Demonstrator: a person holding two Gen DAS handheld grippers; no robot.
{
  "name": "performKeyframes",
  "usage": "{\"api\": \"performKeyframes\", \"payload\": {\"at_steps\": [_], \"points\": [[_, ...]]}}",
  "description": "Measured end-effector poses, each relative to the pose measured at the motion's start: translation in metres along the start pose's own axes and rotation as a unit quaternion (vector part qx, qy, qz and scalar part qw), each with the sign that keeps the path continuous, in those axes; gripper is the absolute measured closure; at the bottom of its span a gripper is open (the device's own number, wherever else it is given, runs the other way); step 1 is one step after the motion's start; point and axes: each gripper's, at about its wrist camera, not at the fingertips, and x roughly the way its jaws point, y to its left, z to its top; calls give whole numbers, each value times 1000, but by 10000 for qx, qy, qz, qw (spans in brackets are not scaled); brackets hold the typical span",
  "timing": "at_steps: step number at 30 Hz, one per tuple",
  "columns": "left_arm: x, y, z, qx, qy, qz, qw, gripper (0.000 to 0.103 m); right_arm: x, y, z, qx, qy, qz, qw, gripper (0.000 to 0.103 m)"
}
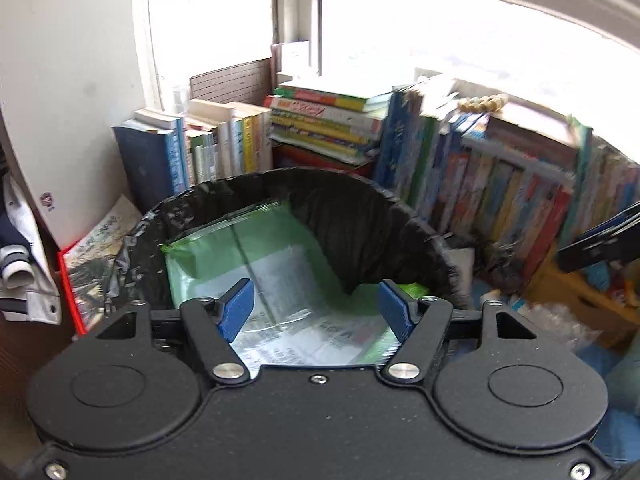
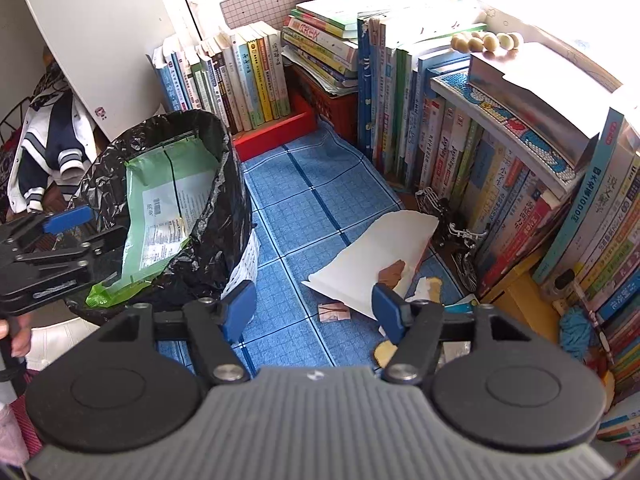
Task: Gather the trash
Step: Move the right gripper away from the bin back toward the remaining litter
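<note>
Two grippers are at work over a cluttered floor beside rows of books (image 2: 256,76). The left gripper (image 1: 316,310) hangs over the mouth of the bin (image 1: 360,216), which is lined with a black bag, and its blue fingers (image 1: 238,308) stand apart with nothing pressed between them. Below them a green wrapper (image 1: 256,256) lies slanted inside the bin, its lower end poking over the near rim; it looks as though it was dropped there, so the spread fingers make sense as a release. From the right wrist view the same wrapper (image 2: 164,204) leans against the liner, with the left gripper (image 2: 76,228) just beside the rim.

The right gripper (image 2: 314,308) points down at the blue mat (image 2: 312,208), its fingers (image 2: 386,312) wide and empty. It seems placed to go for the next piece: a white sheet of paper (image 2: 376,256) lies near, with a brown scrap (image 2: 392,274) on it and a small folded bit (image 2: 334,312) just beside its edge. More scraps sit close by, so most of the trash is probably not yet gathered. The thin sheet lies flat, so a pinch at its raised edge may be easiest.
</note>
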Motion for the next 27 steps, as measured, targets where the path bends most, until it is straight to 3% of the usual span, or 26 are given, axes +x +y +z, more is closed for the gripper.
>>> {"api": "performKeyframes", "payload": {"at_steps": [6, 11, 18, 22, 27], "points": [[-19, -23, 7, -28, -114, -595, 9982, 34, -2, -2, -9, -202, 66, -426, 9989, 21], [-29, -54, 4, 127, -185, -627, 9978, 34, -8, -14, -22, -262, -22, -607, 9978, 17], [-33, -88, -9, 252, -230, -1040, 9940, 33, 6, -35, -39, -89, -83, -616, 9980, 17], [-24, -106, -21, 431, -119, -1002, 9940, 33, 13, -44, -49, 16, -154, -674, 9976, 17], [-8, -127, -40, 520, 179, -1240, 9908, 33, 26, -59, -64, 114, -176, -821, 9964, 17]]}}
